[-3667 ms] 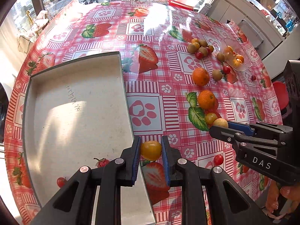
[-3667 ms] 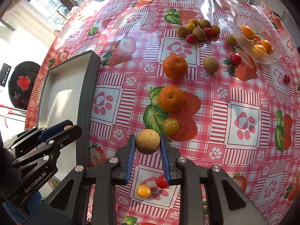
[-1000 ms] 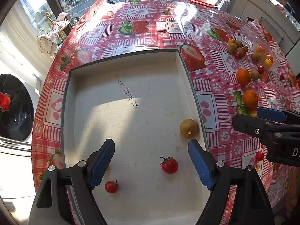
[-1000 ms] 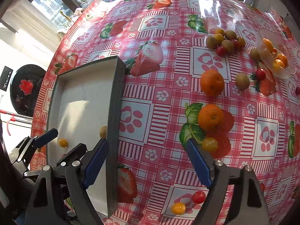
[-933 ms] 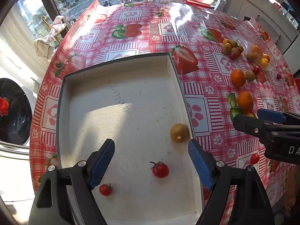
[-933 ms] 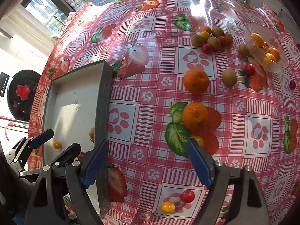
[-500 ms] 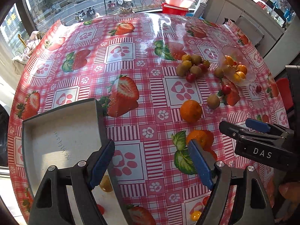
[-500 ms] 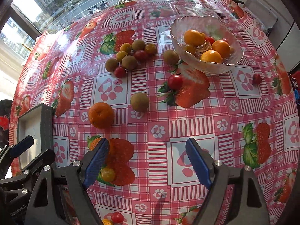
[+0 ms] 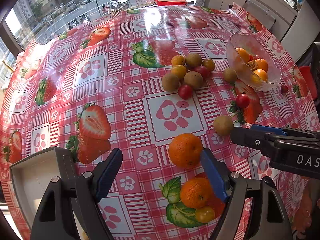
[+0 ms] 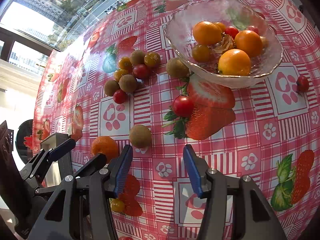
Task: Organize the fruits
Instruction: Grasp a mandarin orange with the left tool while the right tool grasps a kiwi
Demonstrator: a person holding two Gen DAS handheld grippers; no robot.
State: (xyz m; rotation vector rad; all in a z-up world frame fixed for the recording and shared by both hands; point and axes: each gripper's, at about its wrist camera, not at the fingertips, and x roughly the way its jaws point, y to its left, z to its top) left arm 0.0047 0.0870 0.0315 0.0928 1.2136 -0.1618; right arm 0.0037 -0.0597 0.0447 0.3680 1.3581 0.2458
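Both views have swung off the grey tray [image 9: 40, 172], at 8 o'clock, to the loose fruit. Left gripper [image 9: 162, 178]: wide open, empty, orange [image 9: 185, 150] at 1 o'clock. Right gripper [image 10: 157, 169]: jaws just narrowing, empty; brown round fruit [image 10: 140, 136] at 11 o'clock. Next pickups likely.

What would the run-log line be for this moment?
left gripper: open, empty, beside round orange mandarin | right gripper: open, empty, jaws just closing, near round brown fruit | clear glass bowl: holds fruit
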